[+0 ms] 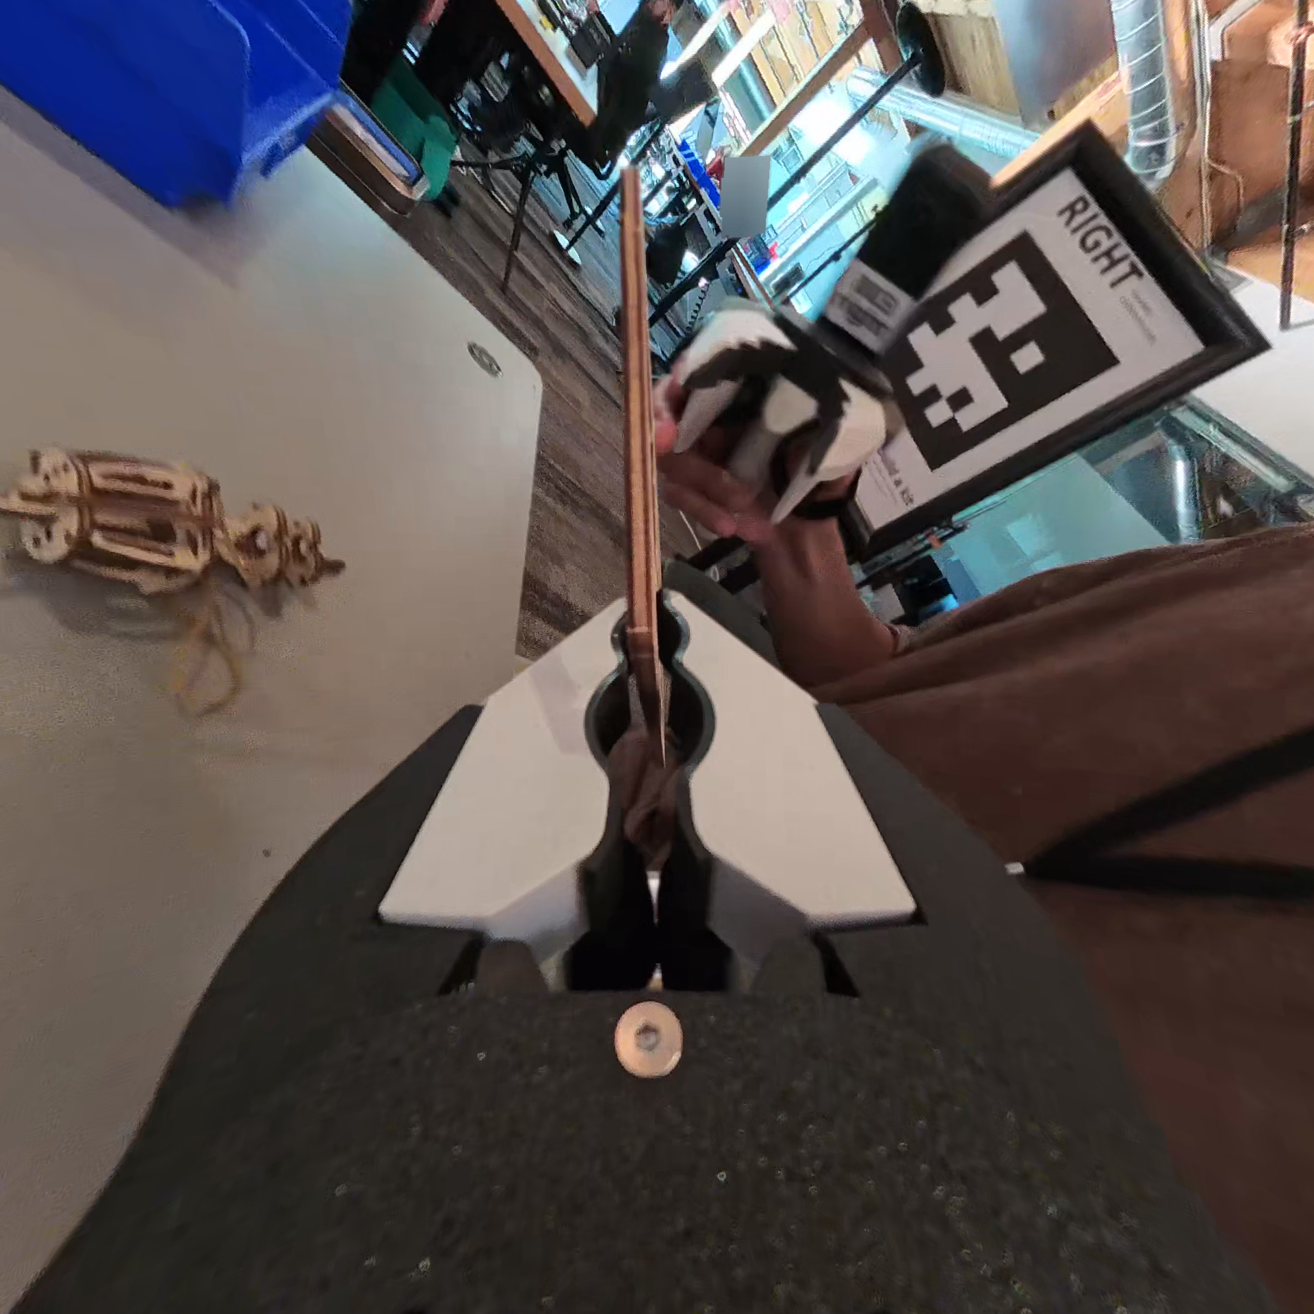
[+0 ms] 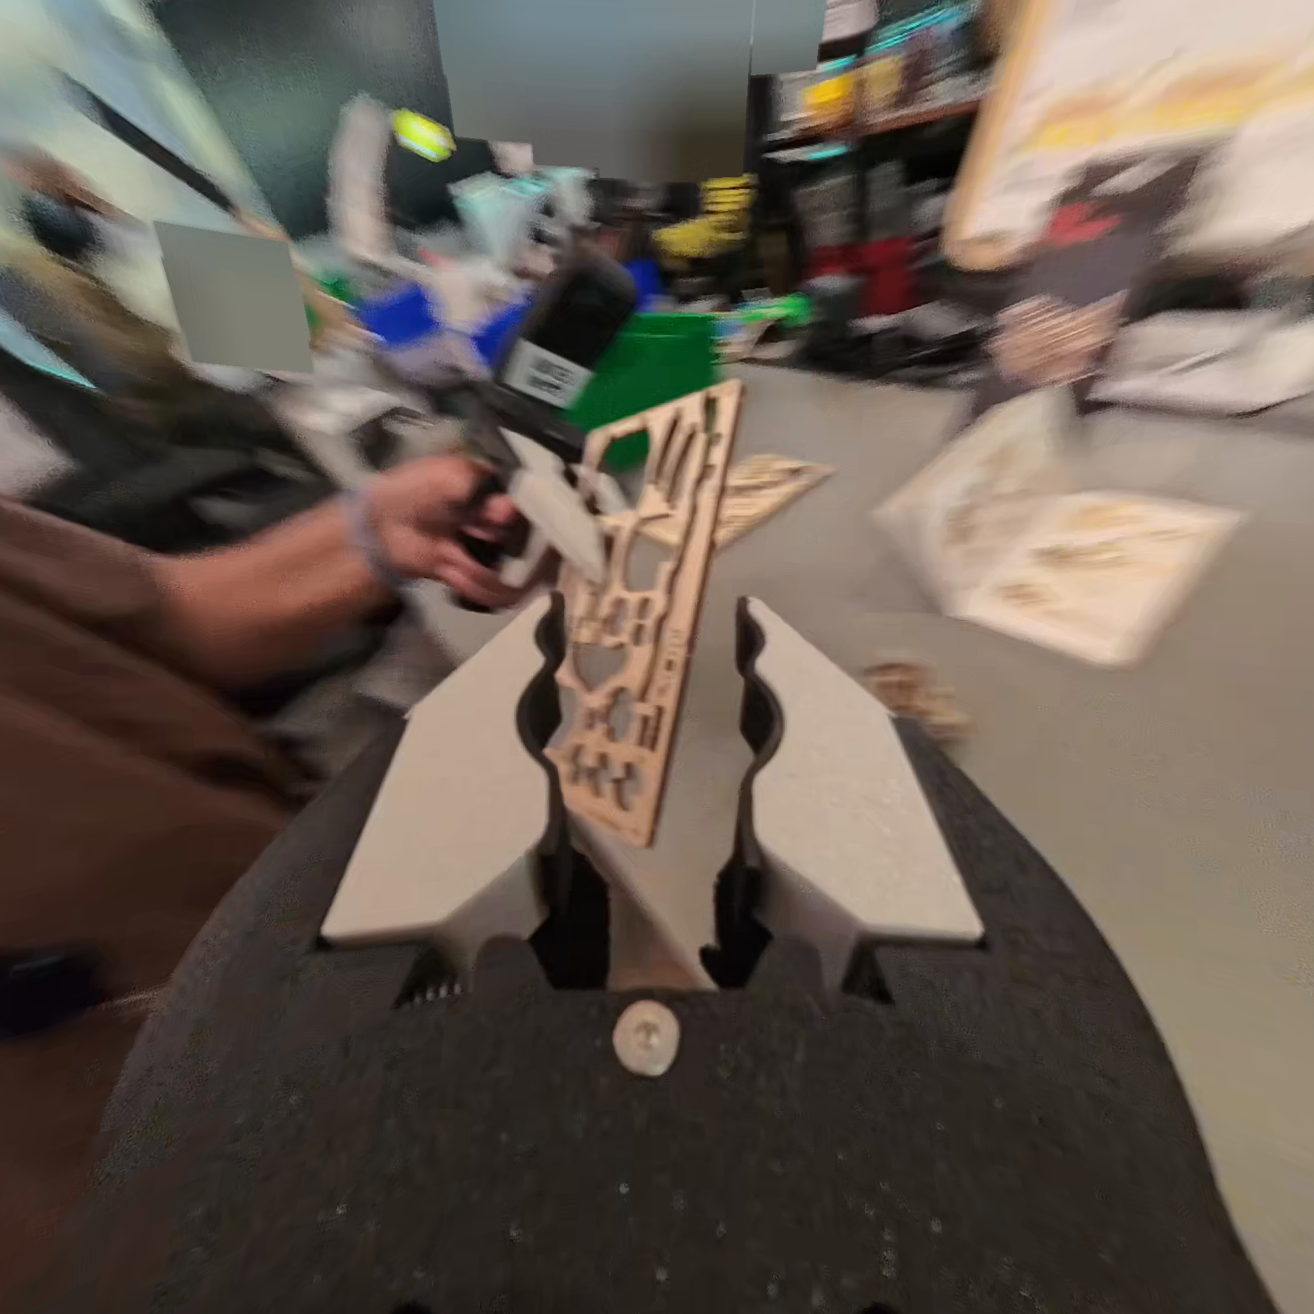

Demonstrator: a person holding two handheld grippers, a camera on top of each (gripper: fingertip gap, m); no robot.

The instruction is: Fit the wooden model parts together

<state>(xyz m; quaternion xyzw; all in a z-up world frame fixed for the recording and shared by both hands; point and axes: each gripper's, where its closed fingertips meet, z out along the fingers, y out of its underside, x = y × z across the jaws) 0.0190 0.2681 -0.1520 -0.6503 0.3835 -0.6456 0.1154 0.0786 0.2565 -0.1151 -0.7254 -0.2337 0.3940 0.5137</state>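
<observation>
My left gripper [image 1: 643, 622] is shut on the lower edge of a thin wooden parts sheet [image 1: 638, 398], which shows edge-on and stands upright. In the right wrist view the same sheet [image 2: 700, 540] shows its face with many cut-out shapes, held by the left gripper [image 2: 562, 530] at its left edge. My right gripper [image 2: 648, 604] is open and empty, its fingers [image 2: 498, 718] on either side of the sheet without touching it. It also shows beside the sheet in the left wrist view [image 1: 754, 412]. A partly built wooden model [image 1: 142, 526] lies on the white table [image 1: 320, 398].
Rubber bands [image 1: 206, 661] lie by the model. A blue bin [image 1: 163, 85] stands at the table's far side. Another wooden sheet [image 2: 771, 483], instruction sheets [image 2: 1066, 569], a green bin [image 2: 661, 377] and a small wooden piece [image 2: 917, 697] are on the table. The table edge [image 1: 530, 498] drops to the floor. From the left gripper's tips to the partly built wooden model [image 1: 142, 526] is close to 15 cm.
</observation>
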